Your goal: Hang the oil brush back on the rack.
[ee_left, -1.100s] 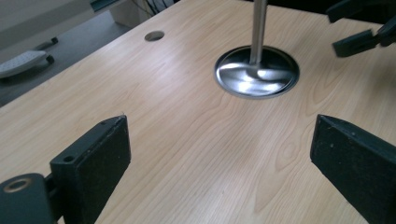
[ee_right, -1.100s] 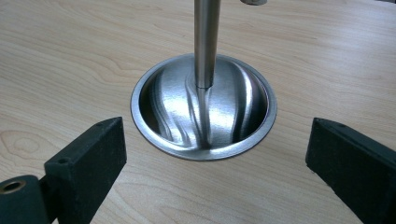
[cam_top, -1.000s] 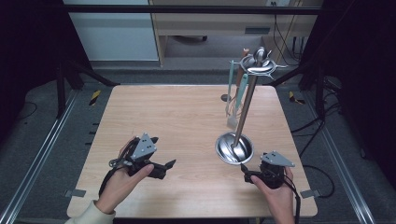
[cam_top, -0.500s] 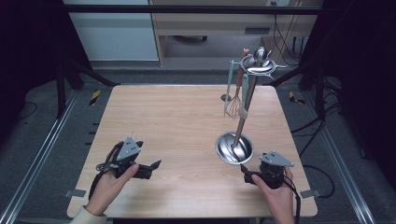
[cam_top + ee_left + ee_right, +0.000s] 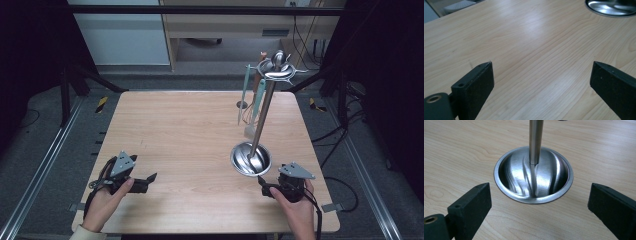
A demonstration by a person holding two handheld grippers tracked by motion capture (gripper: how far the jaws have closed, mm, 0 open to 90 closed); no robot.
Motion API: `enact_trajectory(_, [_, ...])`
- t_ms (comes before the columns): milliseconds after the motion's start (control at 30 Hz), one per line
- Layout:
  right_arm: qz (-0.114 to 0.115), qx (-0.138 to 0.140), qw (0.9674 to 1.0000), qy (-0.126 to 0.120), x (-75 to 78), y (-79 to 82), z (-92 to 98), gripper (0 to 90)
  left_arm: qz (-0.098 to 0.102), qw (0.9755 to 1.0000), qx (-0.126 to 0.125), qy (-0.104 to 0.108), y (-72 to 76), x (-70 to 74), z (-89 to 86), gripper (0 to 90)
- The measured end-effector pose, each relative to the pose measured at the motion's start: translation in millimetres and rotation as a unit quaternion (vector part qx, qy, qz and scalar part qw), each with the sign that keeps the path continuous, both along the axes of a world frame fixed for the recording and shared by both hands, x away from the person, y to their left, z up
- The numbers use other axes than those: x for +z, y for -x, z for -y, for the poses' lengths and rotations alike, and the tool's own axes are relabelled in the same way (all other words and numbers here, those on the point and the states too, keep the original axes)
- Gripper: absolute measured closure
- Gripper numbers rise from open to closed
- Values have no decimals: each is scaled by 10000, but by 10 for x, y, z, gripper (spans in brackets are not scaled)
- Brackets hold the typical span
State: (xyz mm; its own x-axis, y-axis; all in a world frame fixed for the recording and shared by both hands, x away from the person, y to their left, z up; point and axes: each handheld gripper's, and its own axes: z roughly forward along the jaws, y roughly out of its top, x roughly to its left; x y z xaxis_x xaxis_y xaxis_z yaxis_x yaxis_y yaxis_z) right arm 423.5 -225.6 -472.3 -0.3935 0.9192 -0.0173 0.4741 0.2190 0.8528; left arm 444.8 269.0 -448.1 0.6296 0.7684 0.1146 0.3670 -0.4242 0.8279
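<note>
A steel utensil stand rises from a round dish base [image 5: 251,159] on the right half of the wooden table [image 5: 190,130]. Its pole [image 5: 264,107] carries a hook crown with several hanging utensils [image 5: 250,97], among them a teal-handled one. My right gripper [image 5: 263,187] lies just in front of the base, open and empty. In the right gripper view the open right gripper [image 5: 540,186] faces the dish base [image 5: 534,176] and pole [image 5: 535,140]. My left gripper [image 5: 148,183] rests near the front left corner, open over bare wood. In the left gripper view its jaws stand wide apart [image 5: 541,67], with the dish base [image 5: 614,7] far off.
The table's front edge [image 5: 200,231] runs close under both hands. Metal rails [image 5: 45,160] flank the table on the floor. A cabinet [image 5: 125,35] and desk stand beyond the far edge. Bare wood spreads across the table's middle and left.
My left gripper has slid left and a little toward the front edge, staying open. The right gripper and the stand have not moved.
</note>
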Motion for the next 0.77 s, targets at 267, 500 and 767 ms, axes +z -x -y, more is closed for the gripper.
enact_trajectory(267, [1, -15, 10000, 3, -4, -2, 2, 56, 49, 9993, 339, -135, 15, -149, -269, 49])
enact_trajectory(500, [-8, -84, 10000, -42, -14, -3, 29, 53, -47, 9981, 607, -94, 128, -221, -426, 49])
enact_trajectory(767, [-61, -37, 10000, -16, -55, -10, 41, 44, 8, 9963, 850, -96, 157, -222, -501, 48])
